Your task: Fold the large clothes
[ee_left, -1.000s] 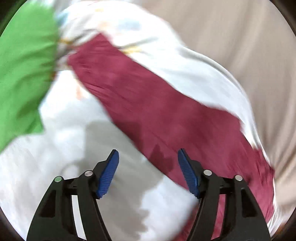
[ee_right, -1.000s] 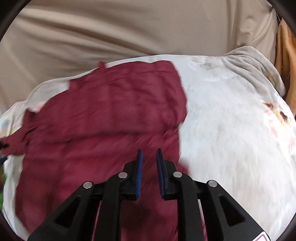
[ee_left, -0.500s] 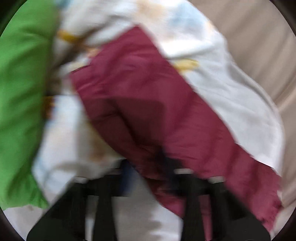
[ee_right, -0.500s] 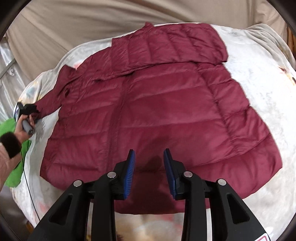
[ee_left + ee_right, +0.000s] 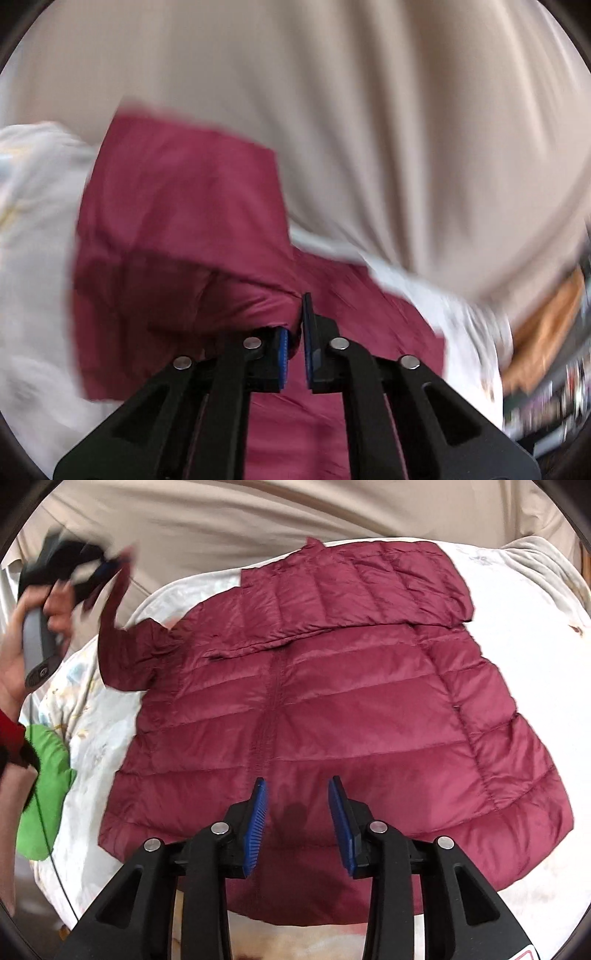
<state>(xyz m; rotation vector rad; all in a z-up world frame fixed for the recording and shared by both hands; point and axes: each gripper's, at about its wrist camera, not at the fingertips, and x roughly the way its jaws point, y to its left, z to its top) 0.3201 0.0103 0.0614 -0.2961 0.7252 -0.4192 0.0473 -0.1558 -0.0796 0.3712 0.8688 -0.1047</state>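
While the maroon puffer jacket lies face down and spread across the bed's white patterned sheet, its left sleeve is lifted off the bedding at the upper left of the right wrist frame. A person's hand holds the left hand-held gripper there, and that gripper is pinched tight on the cuff. The sleeve hangs from it in a steep line, probably so it can be carried across the jacket's back as the first fold. In the left wrist view the same left hand-held gripper shows its blue pads nearly together with a fold of maroon fabric caught between them, though the frame is blurred. A green cloth sits at the left edge of the bed, clear of the jacket, so it should not get in the way.

Toward the middle, the jacket's centre seam runs up the frame, a natural line to fold toward. At lower centre the right hand-held gripper hovers over the hem with its jaws half apart and nothing between them; they have just been opening, likely to take the hem or pin the body down. On the right, the other sleeve already lies folded across the upper back.
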